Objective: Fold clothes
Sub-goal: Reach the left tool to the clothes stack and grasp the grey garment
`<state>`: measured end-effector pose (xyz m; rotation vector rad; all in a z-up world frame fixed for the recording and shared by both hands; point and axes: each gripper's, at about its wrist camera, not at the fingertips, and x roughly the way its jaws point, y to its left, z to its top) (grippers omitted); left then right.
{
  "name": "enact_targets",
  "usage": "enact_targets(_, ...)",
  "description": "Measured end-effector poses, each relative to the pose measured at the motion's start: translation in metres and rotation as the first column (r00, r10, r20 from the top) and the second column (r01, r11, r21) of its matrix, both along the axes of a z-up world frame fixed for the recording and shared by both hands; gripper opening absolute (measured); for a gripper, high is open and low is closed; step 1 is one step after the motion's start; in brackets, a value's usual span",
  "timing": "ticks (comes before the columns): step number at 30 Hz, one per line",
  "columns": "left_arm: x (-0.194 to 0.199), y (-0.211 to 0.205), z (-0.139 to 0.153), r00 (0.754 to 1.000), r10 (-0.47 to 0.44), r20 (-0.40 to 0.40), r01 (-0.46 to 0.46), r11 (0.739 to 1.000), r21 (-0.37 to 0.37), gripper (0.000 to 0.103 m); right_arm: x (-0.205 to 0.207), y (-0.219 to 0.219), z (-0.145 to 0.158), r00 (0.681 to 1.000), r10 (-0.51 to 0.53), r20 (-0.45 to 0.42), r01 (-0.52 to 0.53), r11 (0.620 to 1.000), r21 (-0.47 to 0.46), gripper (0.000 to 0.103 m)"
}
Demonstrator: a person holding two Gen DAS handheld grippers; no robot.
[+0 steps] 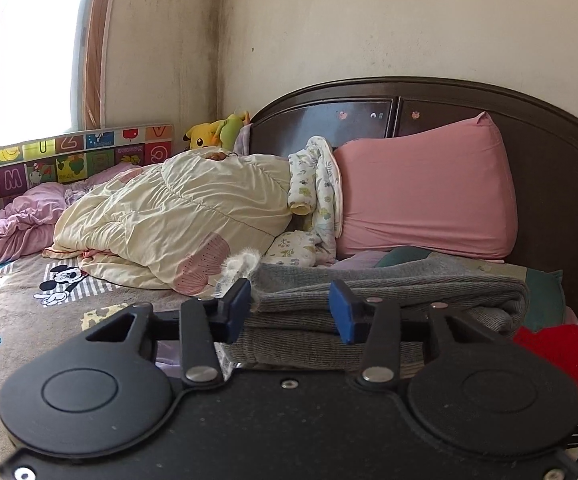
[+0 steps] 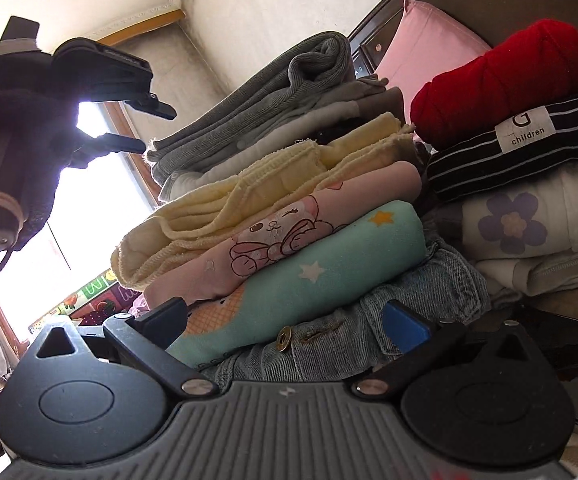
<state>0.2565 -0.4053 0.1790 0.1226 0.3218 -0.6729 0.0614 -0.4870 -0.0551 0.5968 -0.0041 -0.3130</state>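
Beside the pink pillow [image 1: 425, 192]: folded grey garment [image 1: 389, 292] atop stack, left tool [image 1: 289, 312] spread before it, gripping nothing; right tool [image 2: 289, 320] spread around denim piece [image 2: 369, 320].

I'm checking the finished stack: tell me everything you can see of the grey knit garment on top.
The grey knit garment is ribbed, soft-looking and folded into several layers. It lies topmost on the clothes pile, resting on paler grey folded fabric, its upper fold bunched loosely. A frayed whitish edge shows at its left end. It lies in front of the pink pillow. Nothing grips it.
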Motion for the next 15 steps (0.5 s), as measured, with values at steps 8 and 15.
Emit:
enact_targets(8, -0.014, 0.014, 0.007, 0.998, 0.041, 0.053, -0.043, 0.999, 0.028, 0.001, -0.003, -0.001, 0.001, 1.000, 0.005, 0.004, -0.005, 1.000, 0.008, 0.103)
enact_targets(15, -0.066, 0.074, 0.062, 0.972, 0.076, 0.221, -0.068, 0.997, -0.045, 0.000, -0.011, 0.006, 0.006, 1.000, 0.007, 0.011, -0.007, 1.000, -0.018, 0.103)
